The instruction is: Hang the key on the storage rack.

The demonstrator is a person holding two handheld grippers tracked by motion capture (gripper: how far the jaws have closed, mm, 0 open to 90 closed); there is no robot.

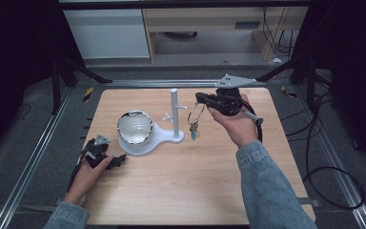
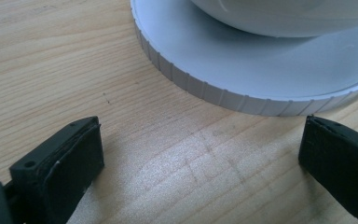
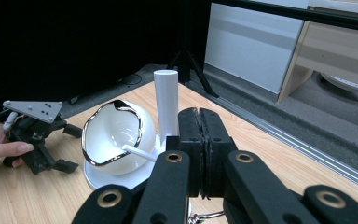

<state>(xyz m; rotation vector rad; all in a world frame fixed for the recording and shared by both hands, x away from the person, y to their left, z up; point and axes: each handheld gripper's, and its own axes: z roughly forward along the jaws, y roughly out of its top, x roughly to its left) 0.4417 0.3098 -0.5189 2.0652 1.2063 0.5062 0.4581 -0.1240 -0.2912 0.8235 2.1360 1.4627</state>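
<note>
Wooden table (image 1: 181,191): light grain, rounded corners, set inside a metal frame on a dark floor.

White stand (image 1: 145,140): round ribbed base near the table's left edge, a little behind the middle; its rim shows close up in the left gripper view (image 2: 223,95). It carries a white bowl (image 1: 134,126) with a shiny irregular rim, tilted toward the front. A narrower foot extends to the right and holds an upright white post (image 1: 174,112) with short side pegs, near the table's centre.

Left gripper (image 1: 116,161): lies on the table by the left edge, just in front of the stand's base, held by the person's left hand (image 1: 88,176). Jaws spread wide apart, bare wood between them, nothing gripped.

Right gripper (image 1: 198,98): raised above the table toward the back edge, right of the post, held in the right hand (image 1: 236,121). Jaws pressed together on a key ring (image 1: 196,112).

Key ring: thin metal loop hanging below the right gripper's tips, just right of the post, apart from it. Small keys and a teal tag (image 1: 194,132) dangle from it above the stand's foot.
</note>
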